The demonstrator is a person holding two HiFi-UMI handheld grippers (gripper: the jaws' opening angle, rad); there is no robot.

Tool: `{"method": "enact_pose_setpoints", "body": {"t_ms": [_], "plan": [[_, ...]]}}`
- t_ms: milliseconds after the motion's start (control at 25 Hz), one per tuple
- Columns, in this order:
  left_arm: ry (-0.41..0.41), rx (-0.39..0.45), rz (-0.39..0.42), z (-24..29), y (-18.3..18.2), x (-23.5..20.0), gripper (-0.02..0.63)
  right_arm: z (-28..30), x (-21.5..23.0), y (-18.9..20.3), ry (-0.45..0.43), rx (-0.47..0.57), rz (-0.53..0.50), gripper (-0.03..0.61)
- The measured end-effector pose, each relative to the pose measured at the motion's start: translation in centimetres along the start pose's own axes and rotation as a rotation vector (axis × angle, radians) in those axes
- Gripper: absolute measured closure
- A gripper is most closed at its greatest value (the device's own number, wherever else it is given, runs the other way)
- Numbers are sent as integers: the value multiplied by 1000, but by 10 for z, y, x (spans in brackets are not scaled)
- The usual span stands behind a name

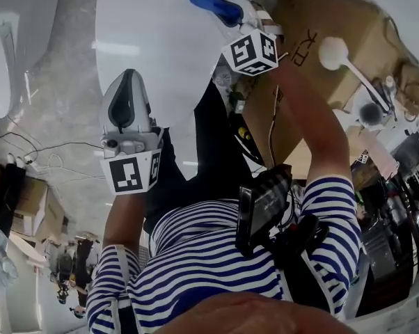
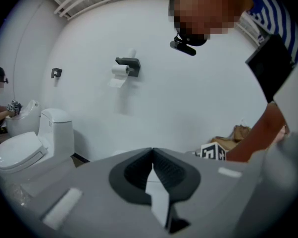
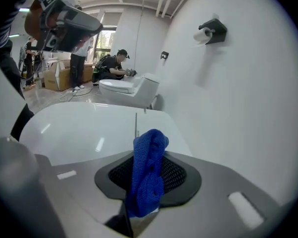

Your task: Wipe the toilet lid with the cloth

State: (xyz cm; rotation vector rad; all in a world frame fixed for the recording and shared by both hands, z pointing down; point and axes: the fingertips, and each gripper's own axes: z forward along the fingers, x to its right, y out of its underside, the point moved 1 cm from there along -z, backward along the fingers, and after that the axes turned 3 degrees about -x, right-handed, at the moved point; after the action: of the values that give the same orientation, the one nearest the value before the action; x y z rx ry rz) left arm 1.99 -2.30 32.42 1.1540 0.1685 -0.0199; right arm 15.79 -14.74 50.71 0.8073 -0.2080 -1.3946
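Your head view: steeply down onto toilet lid (image 1: 154, 40). Right gripper view: close above same lid, looking along wall (image 3: 238, 108). Left gripper view: faces that wall.

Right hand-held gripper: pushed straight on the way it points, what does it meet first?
The right hand-held gripper is shut on the blue cloth, which leads. Straight on, the cloth would probably touch the white toilet lid near its far edge, with the wall behind; depth is unclear.
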Motion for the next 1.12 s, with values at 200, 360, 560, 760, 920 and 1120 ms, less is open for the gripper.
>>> {"method": "enact_pose_setpoints", "body": {"t_ms": [200, 360, 560, 760, 920, 1120], "plan": [[0, -30, -11, 26, 7, 15, 612, 15, 73, 12, 85, 13, 5, 462], [-1, -32, -6, 41, 5, 23, 612, 27, 112, 26, 119, 6, 10, 462], [-21, -56, -3, 51, 10, 22, 612, 53, 125, 48, 104, -21, 43, 462], [-30, -66, -9, 58, 19, 17, 612, 77, 127, 59, 89, -41, 61, 462], [-32, -77, -11, 59, 25, 17, 612, 89, 125, 69, 61, -67, 74, 462], [-43, -76, -17, 62, 28, 13, 612, 94, 123, 76, 53, -70, 72, 463]]}}
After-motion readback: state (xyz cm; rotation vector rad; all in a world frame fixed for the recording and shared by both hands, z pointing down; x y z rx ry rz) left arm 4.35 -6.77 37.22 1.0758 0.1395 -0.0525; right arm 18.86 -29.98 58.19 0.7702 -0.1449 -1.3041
